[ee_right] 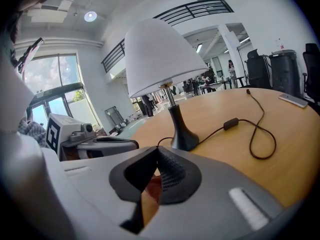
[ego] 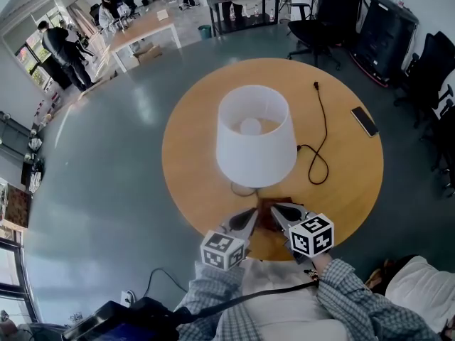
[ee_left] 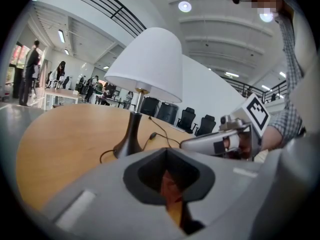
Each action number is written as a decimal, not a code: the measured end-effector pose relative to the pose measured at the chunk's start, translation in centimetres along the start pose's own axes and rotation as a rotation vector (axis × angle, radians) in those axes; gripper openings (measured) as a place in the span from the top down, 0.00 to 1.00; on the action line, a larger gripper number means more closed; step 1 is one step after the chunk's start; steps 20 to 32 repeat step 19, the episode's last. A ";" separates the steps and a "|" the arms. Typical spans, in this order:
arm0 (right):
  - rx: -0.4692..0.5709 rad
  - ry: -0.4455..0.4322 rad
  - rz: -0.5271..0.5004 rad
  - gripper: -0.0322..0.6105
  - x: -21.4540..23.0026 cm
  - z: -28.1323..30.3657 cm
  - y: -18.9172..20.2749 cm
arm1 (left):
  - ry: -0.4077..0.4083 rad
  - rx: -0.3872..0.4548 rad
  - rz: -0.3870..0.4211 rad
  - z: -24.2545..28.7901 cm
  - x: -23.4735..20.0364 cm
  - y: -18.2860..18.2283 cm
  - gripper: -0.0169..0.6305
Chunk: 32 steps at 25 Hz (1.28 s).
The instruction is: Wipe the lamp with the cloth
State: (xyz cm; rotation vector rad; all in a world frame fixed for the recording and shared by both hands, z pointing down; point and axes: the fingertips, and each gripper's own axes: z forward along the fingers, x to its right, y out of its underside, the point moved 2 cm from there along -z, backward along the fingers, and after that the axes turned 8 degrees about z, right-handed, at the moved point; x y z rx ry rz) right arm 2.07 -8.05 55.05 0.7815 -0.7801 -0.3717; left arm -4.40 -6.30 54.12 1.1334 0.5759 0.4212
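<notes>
Noted lamp (ego: 254,137) upright at centre of round table (ego: 199,162), with cord (ego: 321,141) trailing off to the right. Found left gripper (ego: 245,219) and right gripper (ego: 282,215) side by side at near edge, each clenched on brown cloth (ego: 265,219) bunched between them, apart from lamp base. Judged wiping not yet begun. Advise holding both grips firm, raising cloth to shade, stroking lightly to avoid tipping, and steering clear of cord.

white lamp (ego: 256,137), reddish-brown cloth (ego: 265,216)
</notes>
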 end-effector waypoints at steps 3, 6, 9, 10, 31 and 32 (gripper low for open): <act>-0.006 -0.008 -0.001 0.94 -0.2 0.1 0.0 | 0.003 -0.012 0.013 -0.1 0.1 0.1 0.97; -0.010 -0.013 -0.003 0.94 -0.4 0.2 0.0 | 0.008 -0.016 0.015 -0.2 0.3 0.3 0.97; -0.017 -0.018 -0.002 0.94 -0.1 0.2 0.3 | 0.014 -0.020 0.018 0.1 0.6 0.6 0.97; -0.019 -0.019 -0.002 0.94 -0.1 0.3 0.3 | 0.015 -0.020 0.018 0.2 0.6 0.6 0.97; -0.037 -0.038 -0.004 0.94 -0.3 0.1 0.6 | 0.010 -0.024 0.009 0.2 0.9 0.7 0.97; -0.037 -0.038 -0.004 0.94 -0.3 0.1 0.6 | 0.010 -0.024 0.009 0.2 0.9 0.7 0.97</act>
